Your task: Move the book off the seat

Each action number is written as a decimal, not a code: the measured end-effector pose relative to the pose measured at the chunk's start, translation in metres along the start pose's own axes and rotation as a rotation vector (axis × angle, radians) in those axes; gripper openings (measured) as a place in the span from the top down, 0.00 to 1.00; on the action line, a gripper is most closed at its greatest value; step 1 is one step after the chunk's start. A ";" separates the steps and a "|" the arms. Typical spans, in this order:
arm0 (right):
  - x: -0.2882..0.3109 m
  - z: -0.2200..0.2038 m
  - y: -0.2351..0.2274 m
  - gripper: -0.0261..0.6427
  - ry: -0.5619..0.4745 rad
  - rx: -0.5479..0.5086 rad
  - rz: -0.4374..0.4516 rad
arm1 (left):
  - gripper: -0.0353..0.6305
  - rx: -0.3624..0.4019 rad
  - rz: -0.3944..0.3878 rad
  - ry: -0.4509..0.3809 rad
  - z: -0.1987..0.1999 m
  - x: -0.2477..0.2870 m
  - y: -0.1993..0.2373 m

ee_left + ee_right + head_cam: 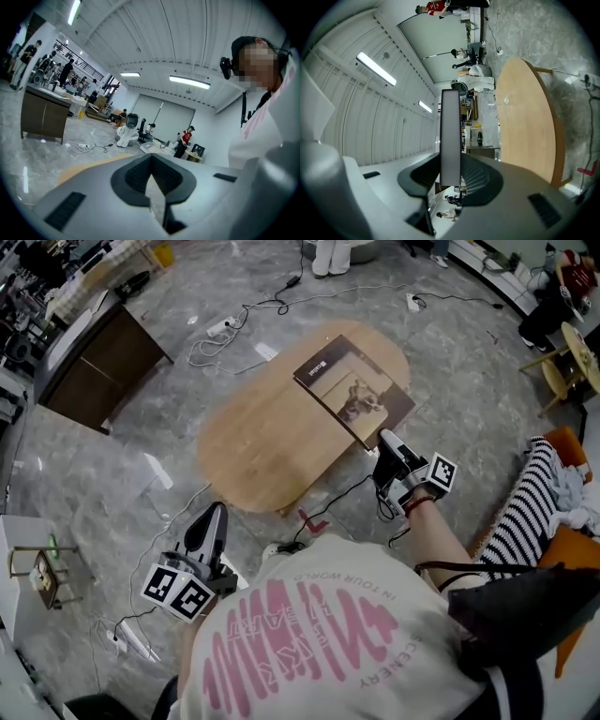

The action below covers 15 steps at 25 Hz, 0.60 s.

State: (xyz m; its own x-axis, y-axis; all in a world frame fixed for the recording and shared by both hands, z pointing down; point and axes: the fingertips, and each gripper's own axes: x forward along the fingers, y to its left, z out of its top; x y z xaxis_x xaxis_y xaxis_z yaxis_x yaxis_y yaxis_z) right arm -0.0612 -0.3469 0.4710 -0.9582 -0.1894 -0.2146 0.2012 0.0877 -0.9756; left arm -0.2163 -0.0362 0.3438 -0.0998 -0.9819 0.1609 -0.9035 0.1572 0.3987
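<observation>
A long oval wooden bench (267, 442) stands on a grey marbled floor (459, 371). A brown book (352, 390) is over its far right end, one corner past the rim; whether it lies flat I can't tell. White cables (208, 351) and a power strip (219, 327) lie on the floor beyond.

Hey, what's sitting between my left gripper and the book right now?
In the head view, only a strip of grey floor and the bare wooden table lie between the left gripper and the book.
</observation>
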 end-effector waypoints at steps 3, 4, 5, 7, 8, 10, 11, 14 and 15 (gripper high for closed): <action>0.000 0.000 -0.005 0.74 0.005 0.012 -0.008 | 0.94 -0.001 0.045 -0.008 -0.002 -0.007 0.001; -0.001 -0.001 -0.007 0.74 0.008 0.017 -0.012 | 0.94 -0.012 0.053 -0.020 -0.001 -0.009 0.000; -0.001 -0.002 -0.008 0.74 0.011 0.024 -0.015 | 0.94 -0.030 0.054 -0.036 0.001 -0.011 -0.001; -0.001 -0.004 -0.010 0.74 0.020 0.040 -0.021 | 0.94 -0.085 0.038 -0.074 0.007 -0.014 -0.005; -0.001 -0.004 -0.011 0.74 0.024 0.049 -0.025 | 0.94 -0.116 0.030 -0.090 0.010 -0.014 -0.007; -0.002 -0.003 -0.018 0.74 0.028 0.069 -0.039 | 0.94 -0.167 0.021 -0.104 0.013 -0.011 -0.012; -0.004 -0.003 -0.023 0.74 0.028 0.080 -0.049 | 0.94 -0.184 0.018 -0.103 0.012 -0.008 -0.014; -0.010 -0.008 -0.044 0.74 0.026 0.110 -0.082 | 0.94 -0.206 0.000 -0.075 0.001 -0.001 -0.021; -0.013 -0.014 -0.052 0.74 0.024 0.117 -0.092 | 0.94 -0.207 -0.009 -0.059 -0.005 -0.001 -0.021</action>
State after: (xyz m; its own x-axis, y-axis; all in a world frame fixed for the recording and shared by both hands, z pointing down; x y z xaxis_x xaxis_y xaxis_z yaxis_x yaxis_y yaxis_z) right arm -0.0622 -0.3357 0.5250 -0.9779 -0.1680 -0.1244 0.1335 -0.0441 -0.9901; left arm -0.1950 -0.0384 0.3395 -0.1215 -0.9870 0.1056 -0.8000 0.1604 0.5781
